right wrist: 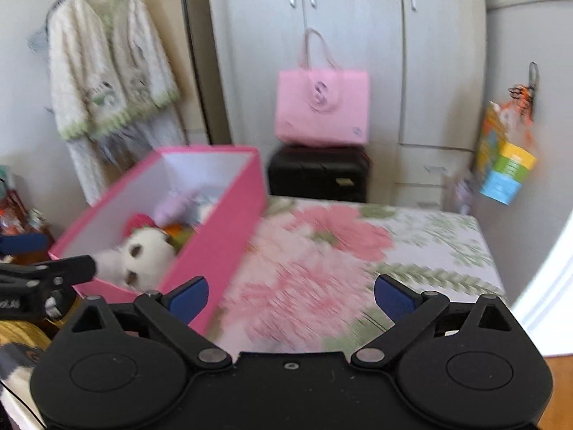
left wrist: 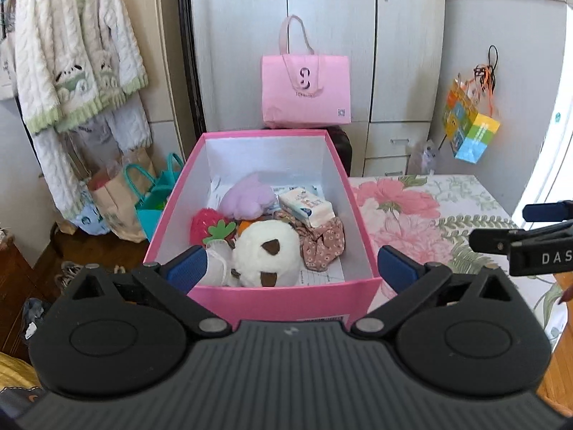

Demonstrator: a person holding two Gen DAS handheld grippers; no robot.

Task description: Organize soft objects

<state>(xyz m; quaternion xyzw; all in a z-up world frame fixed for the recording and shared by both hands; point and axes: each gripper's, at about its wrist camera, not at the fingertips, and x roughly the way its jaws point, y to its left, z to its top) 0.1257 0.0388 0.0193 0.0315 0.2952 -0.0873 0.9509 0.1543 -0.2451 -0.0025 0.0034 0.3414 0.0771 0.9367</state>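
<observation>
A pink tote bag (left wrist: 305, 89) stands on a black suitcase (right wrist: 318, 173) before the grey wardrobe (left wrist: 322, 18). A white fuzzy cardigan (left wrist: 71, 57) hangs at left; a colourful paper bag (left wrist: 469, 125) hangs at right. Teal gift bags (left wrist: 157, 193) sit on the floor.

One pink box (left wrist: 265, 301) holds six soft things: one white plush toy (left wrist: 266, 251), one lilac plush (left wrist: 247, 197), one red strawberry (left wrist: 206, 224), one floral scrunchie (left wrist: 322, 243), one tissue pack (left wrist: 308, 206), one orange piece (left wrist: 245, 225). At twelve o'clock, one pink bag (left wrist: 306, 87).
</observation>
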